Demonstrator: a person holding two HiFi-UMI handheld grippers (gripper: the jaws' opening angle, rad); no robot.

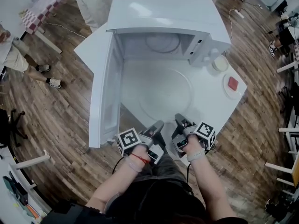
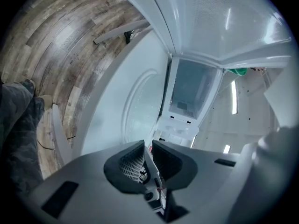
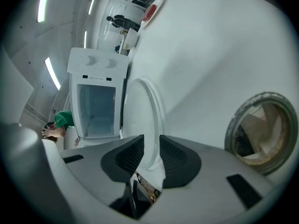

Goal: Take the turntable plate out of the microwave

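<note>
fingers (image 3: 177, 160) of the right gripper (image 3: 150, 148) loosely straddle the flat-lying turntable plate (image 1: 161, 94).

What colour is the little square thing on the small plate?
The square thing is red, clearest in the head view.

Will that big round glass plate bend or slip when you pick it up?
The turntable plate looks like clear glass, so it probably stays stiff and feels heavy. It is smooth and shiny, and the left gripper pinches only its thin rim, so it may slip. Lying flat on the table, it likely won't roll, but could break if dropped.
</note>
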